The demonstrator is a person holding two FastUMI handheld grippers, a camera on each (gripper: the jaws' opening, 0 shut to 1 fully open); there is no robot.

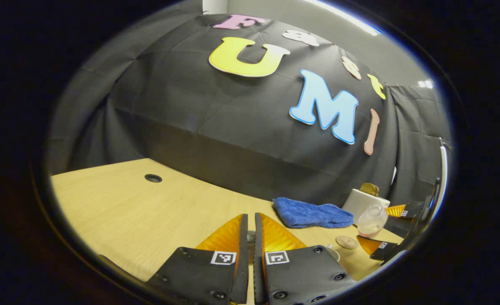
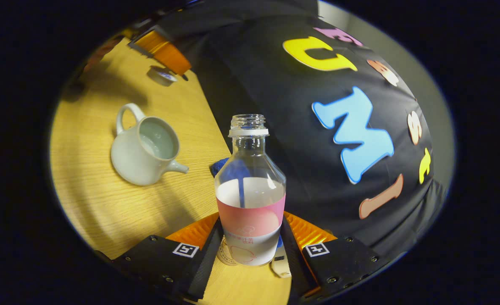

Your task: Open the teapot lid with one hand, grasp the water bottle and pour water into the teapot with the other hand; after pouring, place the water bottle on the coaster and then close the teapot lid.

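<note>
My right gripper squeezes the water bottle – the teapot sits open. My left gripper is pinched together.

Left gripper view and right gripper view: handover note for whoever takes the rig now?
Left gripper: shut on the teapot lid, held off to the side, away from the pot.
Right gripper: shut on the water bottle, upright, uncapped, partly full.
Teapot: open on the table, water visible inside.
Coaster: on the table beside the bottle's base, not under it.
Done: lid off, pour apparently finished.
Left: set the bottle on the coaster, release it, then put the lid back on.
</note>
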